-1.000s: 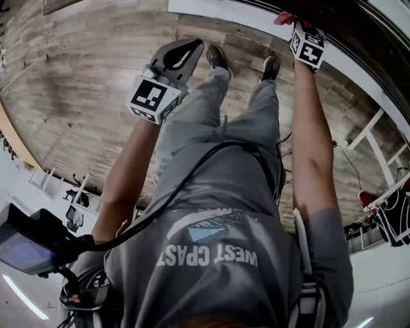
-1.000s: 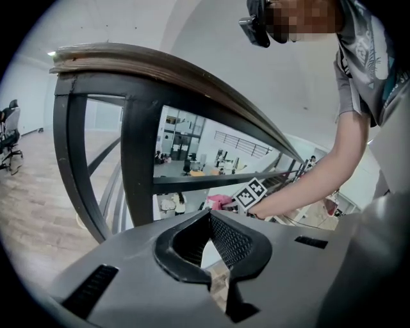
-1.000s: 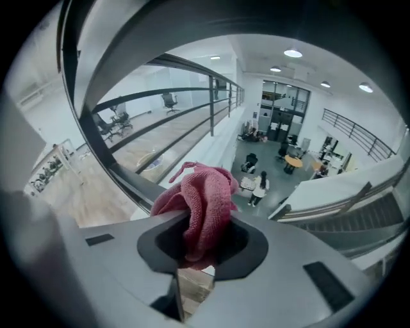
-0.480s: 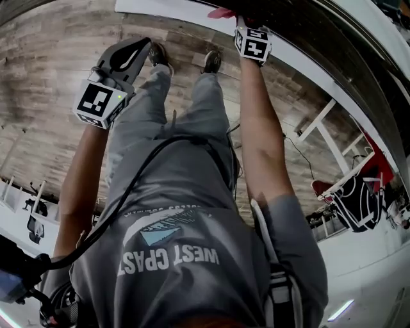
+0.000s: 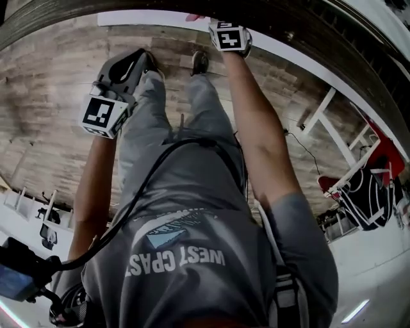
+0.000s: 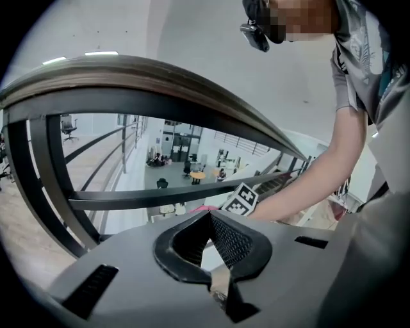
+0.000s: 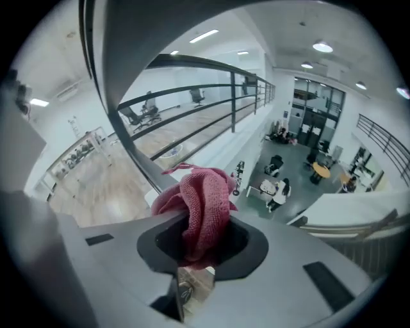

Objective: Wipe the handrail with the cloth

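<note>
in the head view we look down our grey t-shirt (image 5: pixel 192 211) and trousers to the pale wooden plank floor (image 5: pixel 51 83); the left gripper (image 5: pixel 131 64) hangs over the left leg, well apart from the dark curved handrail (image 5: pixel 320 45) that arcs across the top, while the right gripper (image 5: pixel 214 24) is stretched forward to the rail's edge with a bit of the pinkish-red knitted cloth (image 5: pixel 194 17) showing just past it. in the left gripper view the two jaws meet at their tips with nothing between them, the handrail with its brown top sweeps overhead, and beyond the lower bars we see the right gripper's marker cube and a sliver of the cloth at the end of our bare forearm (image 6: pixel 307 186). in the right gripper view the jaws are pinched on the cloth, which bunches up out of them just beside the dark rail running down the left; we cannot tell whether cloth and rail touch
</note>
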Motion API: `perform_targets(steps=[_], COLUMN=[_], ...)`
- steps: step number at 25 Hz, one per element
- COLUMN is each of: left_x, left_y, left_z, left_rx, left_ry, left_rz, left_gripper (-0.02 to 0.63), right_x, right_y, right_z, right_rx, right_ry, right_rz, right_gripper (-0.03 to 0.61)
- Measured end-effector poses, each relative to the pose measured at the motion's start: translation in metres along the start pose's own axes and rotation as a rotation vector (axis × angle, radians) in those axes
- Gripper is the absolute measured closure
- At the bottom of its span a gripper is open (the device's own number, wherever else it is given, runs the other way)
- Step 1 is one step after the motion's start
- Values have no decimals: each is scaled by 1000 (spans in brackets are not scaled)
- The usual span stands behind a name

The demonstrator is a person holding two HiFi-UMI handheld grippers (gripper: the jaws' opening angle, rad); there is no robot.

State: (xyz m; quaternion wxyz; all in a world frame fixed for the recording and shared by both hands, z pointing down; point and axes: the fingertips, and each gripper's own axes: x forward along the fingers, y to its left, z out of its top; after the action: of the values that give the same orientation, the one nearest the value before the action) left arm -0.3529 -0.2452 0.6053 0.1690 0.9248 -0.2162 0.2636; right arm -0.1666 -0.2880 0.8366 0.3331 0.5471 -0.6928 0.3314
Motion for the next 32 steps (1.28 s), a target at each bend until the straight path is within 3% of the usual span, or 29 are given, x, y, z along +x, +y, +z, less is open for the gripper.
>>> perform_targets(steps=[2, 4, 7, 11, 14, 16, 20, 24, 27, 32], left_x=[5, 3, -6, -20, -30, -32, -30, -34, -32, -23], left_y=[-7, -8, -7, 1, 8, 5, 0, -5, -3, -2], left_z=[6, 9, 6, -1, 0, -1, -7, -9, -15, 0], left_rx=[-6, 4, 9, -8, -18, -10, 12, 32, 48, 42], left_ry=[-13, -13, -6, -4, -18, -18, -4, -8, 3, -9], left_rz=[-14, -21, -19, 3, 23, 16, -17, -46, -62, -48], left_gripper=[607, 607, 607, 607, 606, 607, 607, 607, 607, 607], right_x=[-2, -5, -20, -58, -66, -52, -13, -15, -29, -78], right_y=[1, -6, -50, -118, -119, -94, -14, -6, -41, -145], right_z=[0, -5, -36, -81, -79, -63, -17, -6, -32, -87], right_rx=[-81, -67, 25, 279, 326, 295, 148, 139, 167, 314], right_ry=[-4, -35, -53, -38, 1, 0, -29, -43, -31, -7], right_rz=[17, 23, -63, -235, -299, -256, -82, -44, -96, -282], right_gripper=[508, 508, 508, 508, 508, 508, 508, 508, 508, 508])
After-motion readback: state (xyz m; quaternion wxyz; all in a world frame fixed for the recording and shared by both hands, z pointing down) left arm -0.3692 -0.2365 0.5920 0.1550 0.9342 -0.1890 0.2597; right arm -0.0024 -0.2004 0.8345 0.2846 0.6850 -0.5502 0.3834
